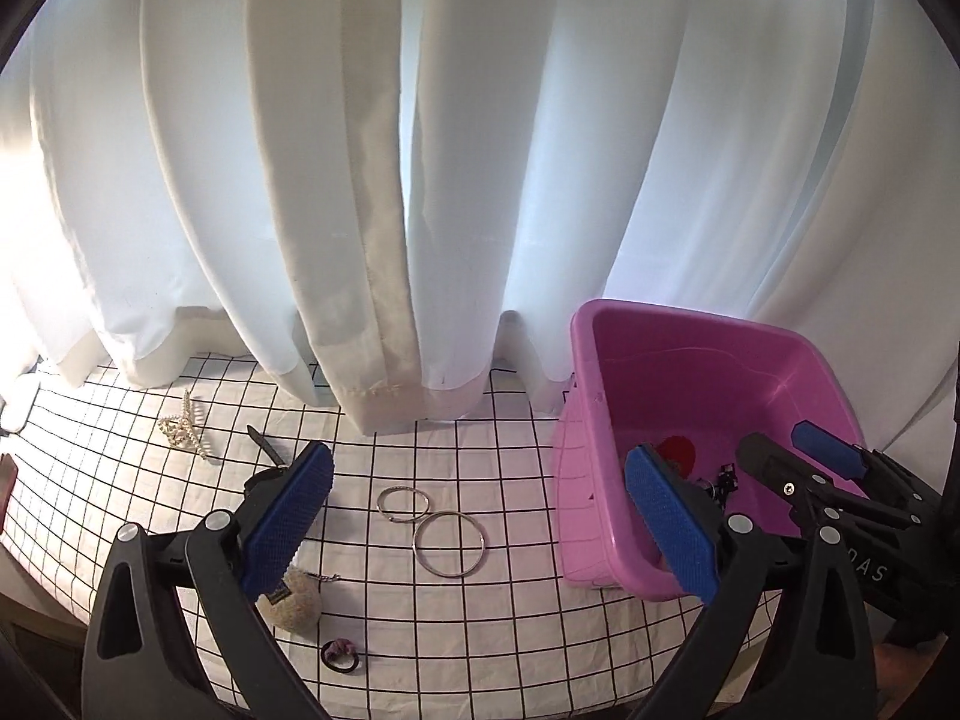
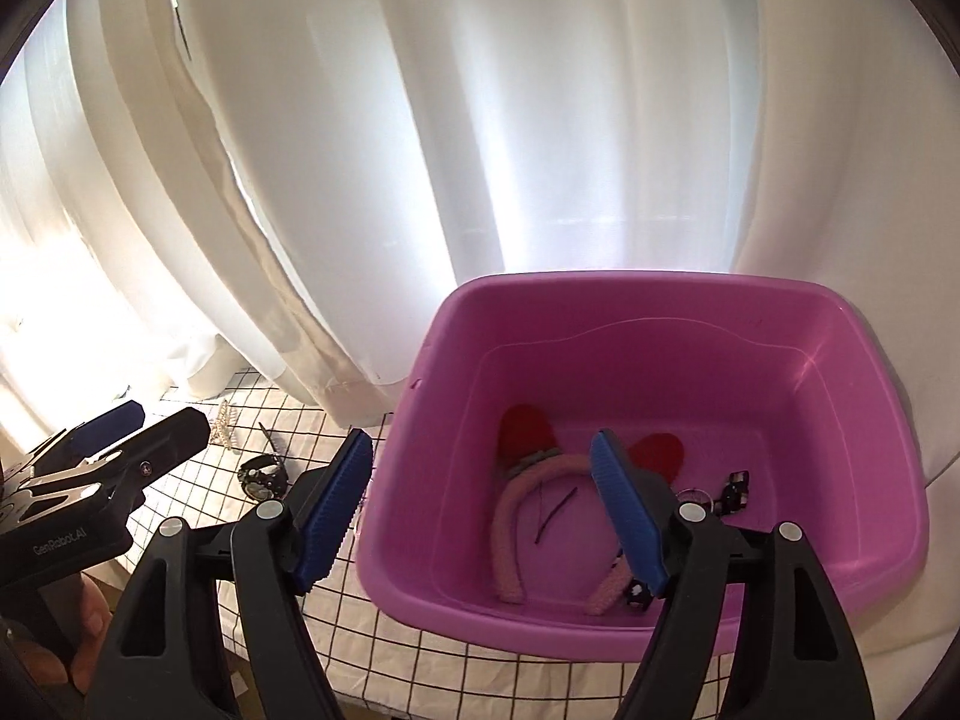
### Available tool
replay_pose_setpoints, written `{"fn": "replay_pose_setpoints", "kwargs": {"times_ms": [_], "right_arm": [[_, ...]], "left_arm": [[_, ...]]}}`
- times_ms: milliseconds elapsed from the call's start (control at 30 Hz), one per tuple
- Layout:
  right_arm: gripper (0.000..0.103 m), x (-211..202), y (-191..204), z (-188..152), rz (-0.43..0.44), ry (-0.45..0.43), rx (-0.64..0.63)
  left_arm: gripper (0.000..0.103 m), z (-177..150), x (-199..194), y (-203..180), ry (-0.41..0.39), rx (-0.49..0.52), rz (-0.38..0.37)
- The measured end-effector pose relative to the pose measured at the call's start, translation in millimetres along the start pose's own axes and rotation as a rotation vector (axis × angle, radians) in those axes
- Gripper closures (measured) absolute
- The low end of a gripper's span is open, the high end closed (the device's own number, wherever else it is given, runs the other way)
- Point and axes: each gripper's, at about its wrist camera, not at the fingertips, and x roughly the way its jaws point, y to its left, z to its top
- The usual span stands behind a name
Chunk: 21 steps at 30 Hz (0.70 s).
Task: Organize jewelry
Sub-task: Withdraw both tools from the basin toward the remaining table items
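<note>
The tub [image 2: 840, 420] is pink-purple, holding a pink headband [image 2: 510, 528] with red ears. The worktop cloth [image 1: 480, 630] is white with a black grid; the curtain [image 1: 480, 150] is white.

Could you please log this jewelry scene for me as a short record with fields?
surface: checked cloth
bin: pink tub at the cloth's right
in tub: pink headband with red ears, small dark pieces
on cloth: two metal rings, pearl piece, watch, fuzzy charm, hair tie
left gripper: open, empty
right gripper: open, empty, over tub
</note>
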Motion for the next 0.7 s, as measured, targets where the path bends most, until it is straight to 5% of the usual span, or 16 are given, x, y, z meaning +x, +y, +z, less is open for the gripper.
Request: {"fn": "replay_pose_setpoints", "kwargs": {"times_ms": [700], "right_arm": [[0.031,17,145,-70,0.011,0.030,-0.008]], "left_arm": [[0.007,-66,-25,186,0.068,-0.074,0.065]]}}
